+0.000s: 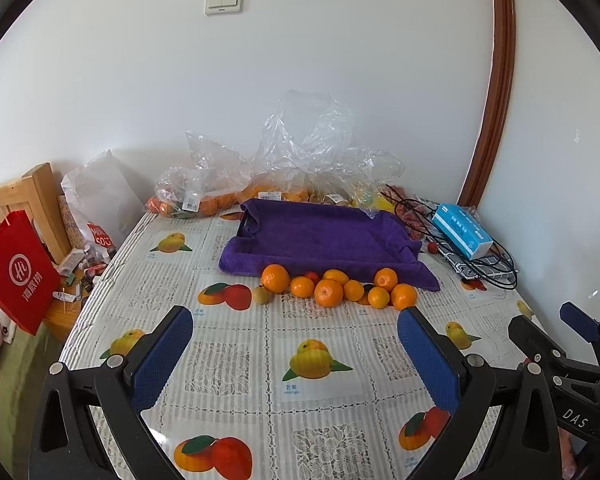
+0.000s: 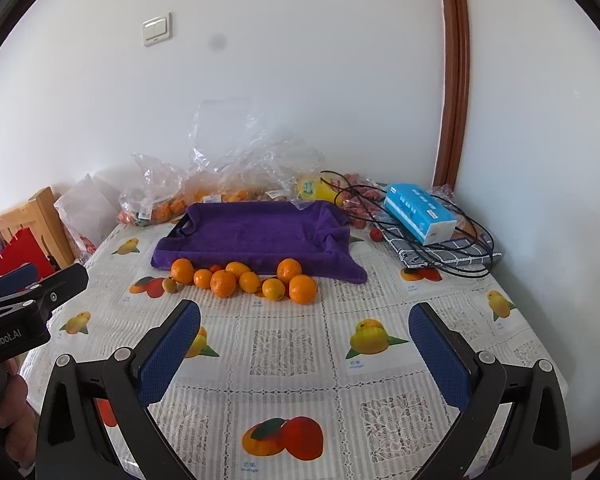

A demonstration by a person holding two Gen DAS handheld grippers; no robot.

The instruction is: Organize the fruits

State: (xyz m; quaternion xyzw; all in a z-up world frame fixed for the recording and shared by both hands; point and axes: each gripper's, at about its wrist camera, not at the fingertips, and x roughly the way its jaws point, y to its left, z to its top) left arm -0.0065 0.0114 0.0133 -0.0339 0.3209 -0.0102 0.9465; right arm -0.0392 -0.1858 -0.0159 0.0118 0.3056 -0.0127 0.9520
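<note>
A table under a mango-print tablecloth (image 1: 228, 360) fills both views; at its far side sits a tray draped in a purple towel (image 1: 320, 236), clear plastic fruit bags (image 1: 300, 152) behind it; a blue tissue pack (image 2: 418, 214) lies on black cables at the far right; a cluster of oranges (image 1: 332, 288) rests against the towel's near edge; the left gripper (image 1: 296, 356) and right gripper (image 2: 304, 356) hover above the cloth, jaws wide, holding nothing.

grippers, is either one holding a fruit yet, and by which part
Nothing is held. The left gripper and the right gripper are both open above the table, short of the oranges that lie in front of the purple towel.
</note>
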